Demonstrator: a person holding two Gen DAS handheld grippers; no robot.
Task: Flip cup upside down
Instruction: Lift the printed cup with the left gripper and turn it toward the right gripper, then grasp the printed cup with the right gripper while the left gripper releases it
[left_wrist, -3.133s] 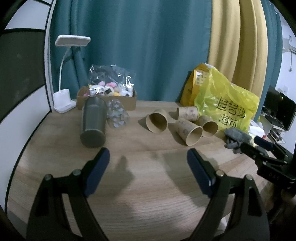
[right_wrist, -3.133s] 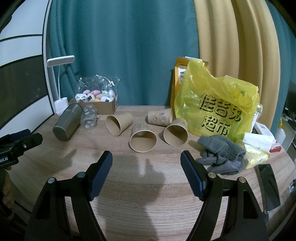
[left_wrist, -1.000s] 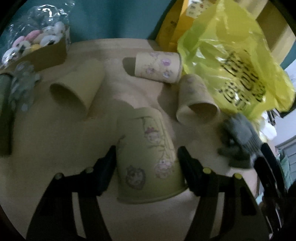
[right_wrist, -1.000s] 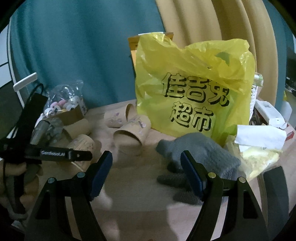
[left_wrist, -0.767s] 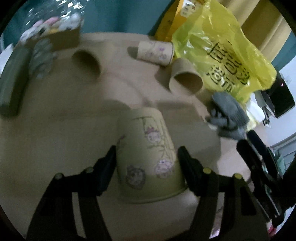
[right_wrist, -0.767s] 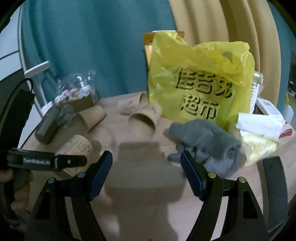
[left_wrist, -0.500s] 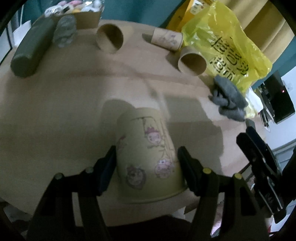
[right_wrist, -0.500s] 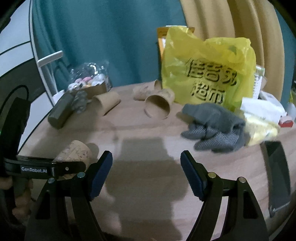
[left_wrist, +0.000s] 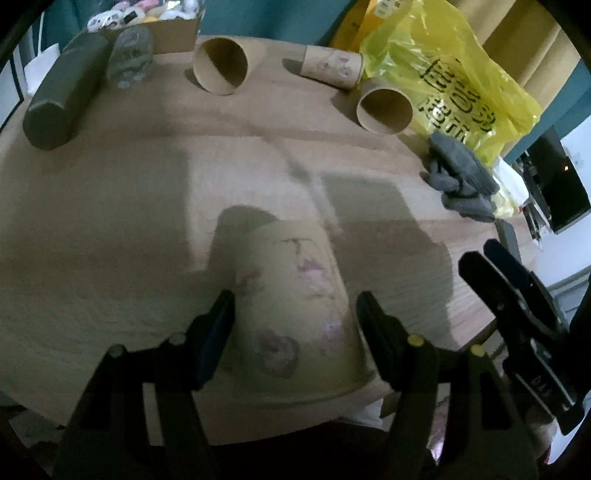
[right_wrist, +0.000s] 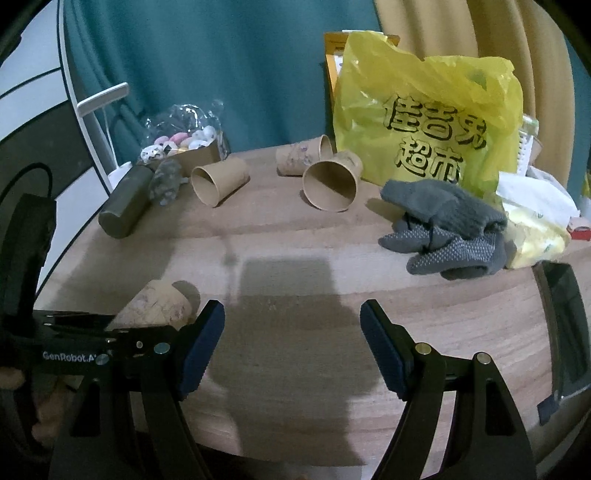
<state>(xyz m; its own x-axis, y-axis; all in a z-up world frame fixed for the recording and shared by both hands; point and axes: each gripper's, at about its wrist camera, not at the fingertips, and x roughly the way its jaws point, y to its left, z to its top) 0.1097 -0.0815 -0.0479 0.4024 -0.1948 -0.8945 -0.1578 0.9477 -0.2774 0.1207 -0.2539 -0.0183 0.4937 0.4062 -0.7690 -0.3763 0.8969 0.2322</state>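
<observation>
Left tongs (left_wrist: 293, 325) clamped on the cup (left_wrist: 295, 314) — it sits right between the pads, long axis running straight ahead, base pointing away, rim toward the camera. Right tongs (right_wrist: 291, 332) wide open, empty, off to the cup's right. Since a second ago the cup has come back over the surface (left_wrist: 110, 192) — three other cups now far ahead.

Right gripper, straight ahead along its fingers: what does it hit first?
Probably bare wooden table; nothing sits between the open right gripper fingers. Further along that line lies a brown paper cup on its side, though depth is unclear.
</observation>
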